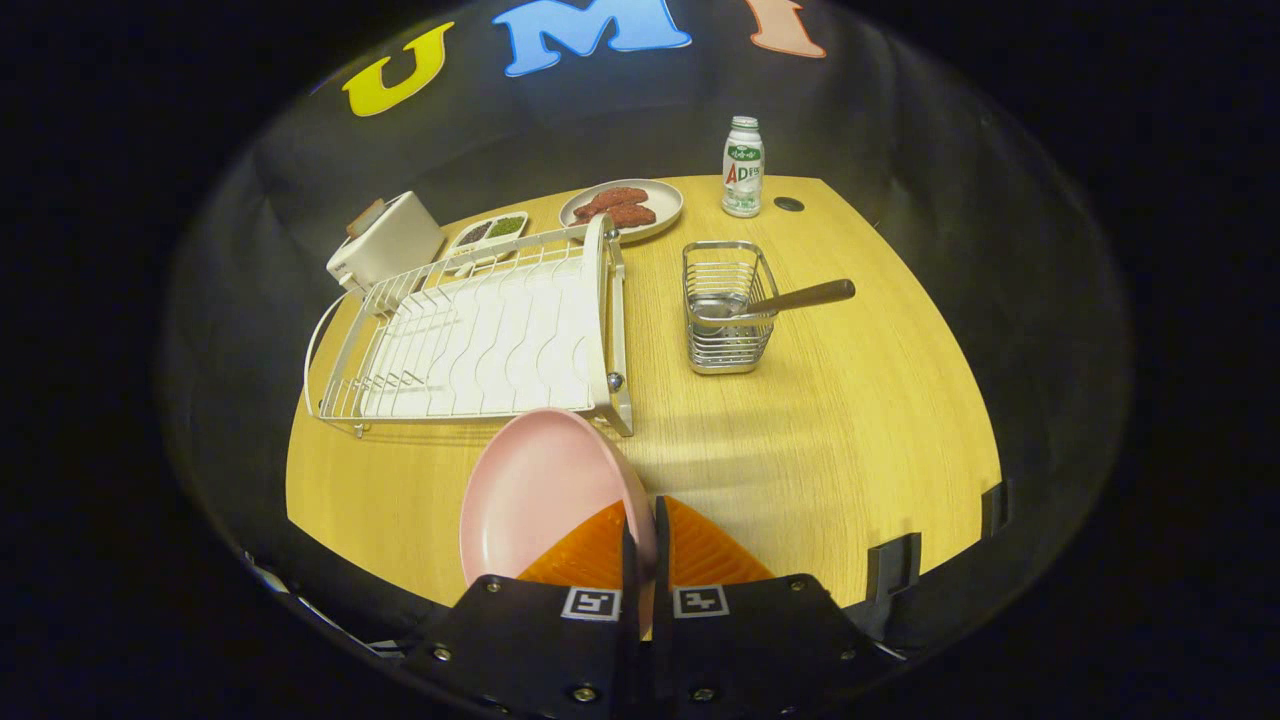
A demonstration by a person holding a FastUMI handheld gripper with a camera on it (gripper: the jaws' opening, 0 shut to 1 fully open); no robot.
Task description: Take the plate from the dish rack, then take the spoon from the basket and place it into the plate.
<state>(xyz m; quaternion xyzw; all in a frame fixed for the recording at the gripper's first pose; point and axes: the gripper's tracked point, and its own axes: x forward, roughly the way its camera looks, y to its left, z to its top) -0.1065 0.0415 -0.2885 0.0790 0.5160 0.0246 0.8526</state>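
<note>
Wooden worktop [850,430]: the tool [640,520] pinches a pink plate [530,490] by its rim, just before the rack [480,340]; a spoon [790,297] leans in the basket [725,310].

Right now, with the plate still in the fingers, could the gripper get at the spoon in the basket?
Probably not yet. The gripper is shut on the pink plate, so it has no free fingers. The path looks open otherwise: bare table lies ahead, and the spoon handle juts out over the wire basket rim.

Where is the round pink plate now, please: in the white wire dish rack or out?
Out: the pink plate is clamped on its rim by the gripper, in front of the dish rack.
</note>
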